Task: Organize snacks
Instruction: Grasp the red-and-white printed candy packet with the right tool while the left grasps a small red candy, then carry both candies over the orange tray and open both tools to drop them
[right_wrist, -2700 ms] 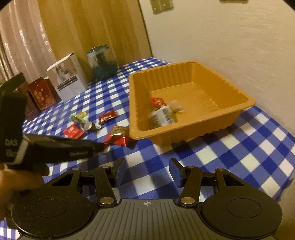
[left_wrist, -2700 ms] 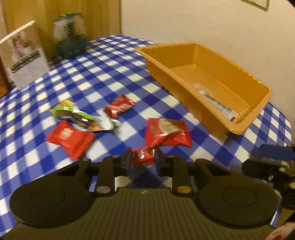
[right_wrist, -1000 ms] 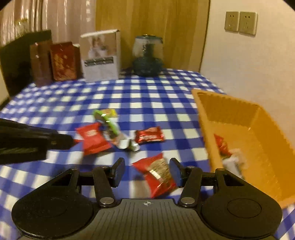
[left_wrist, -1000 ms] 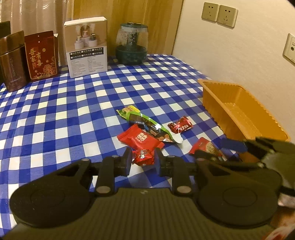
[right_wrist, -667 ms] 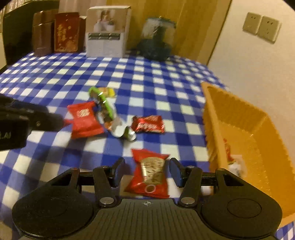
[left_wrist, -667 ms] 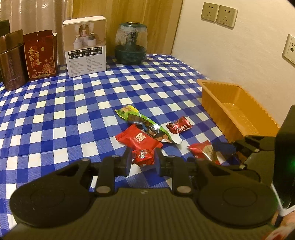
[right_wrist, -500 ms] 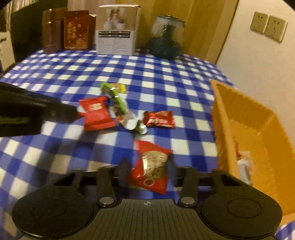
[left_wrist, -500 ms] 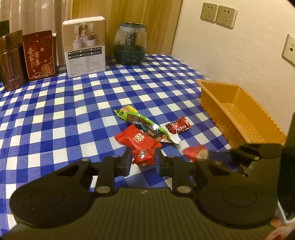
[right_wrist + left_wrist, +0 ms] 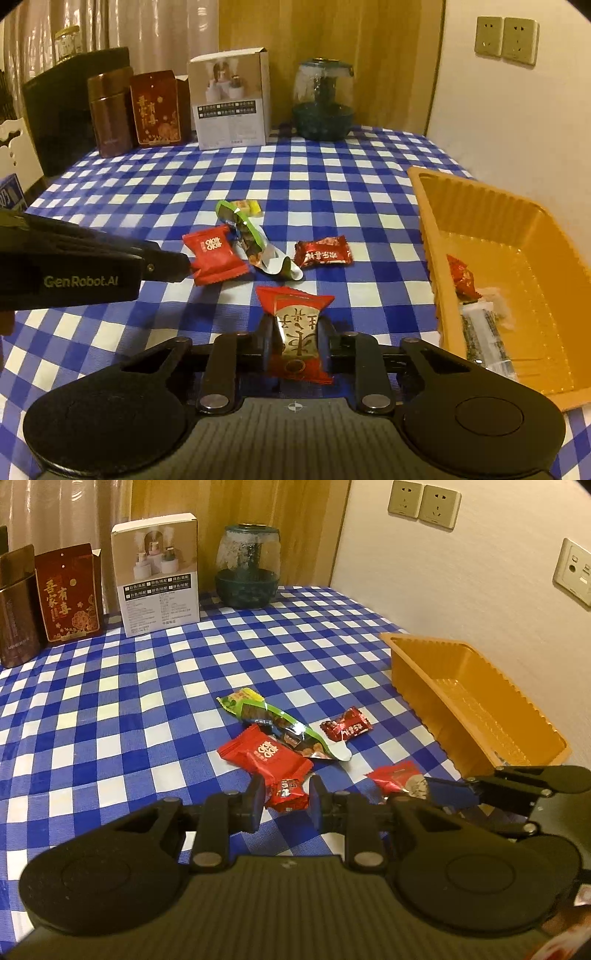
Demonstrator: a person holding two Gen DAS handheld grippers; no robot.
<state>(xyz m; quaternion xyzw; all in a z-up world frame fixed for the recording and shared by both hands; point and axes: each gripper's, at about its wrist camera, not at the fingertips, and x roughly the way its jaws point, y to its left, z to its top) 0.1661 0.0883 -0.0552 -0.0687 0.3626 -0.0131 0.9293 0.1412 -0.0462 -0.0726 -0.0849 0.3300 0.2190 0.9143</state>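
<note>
Snacks lay scattered on the blue-checked worktop (image 9: 332, 173) to the left of the orange tray (image 9: 480, 206), which stood near the wall. The right tongs (image 9: 295, 341) had just been closing and were now clenched on a red packet with a gold label (image 9: 295, 328), its upper end sticking out beyond the fingers. The left tongs (image 9: 284, 794) were clamped on a small red candy (image 9: 287, 794). Just beyond it sat a flat red packet (image 9: 264, 755), overlapped at its far edge by a long green wrapper (image 9: 273, 720) that ran away across the cloth. A dark red candy (image 9: 323, 253) lay apart from these, nearer the tray. Inside the tray, against its near wall, rested a red sweet (image 9: 461, 278) and a clear-wrapped bar (image 9: 484, 332). At the far edge of the worktop stood a brown tin (image 9: 110, 114), a red box (image 9: 157, 109), a white carton (image 9: 231, 99) and a glass jar (image 9: 323, 103).
</note>
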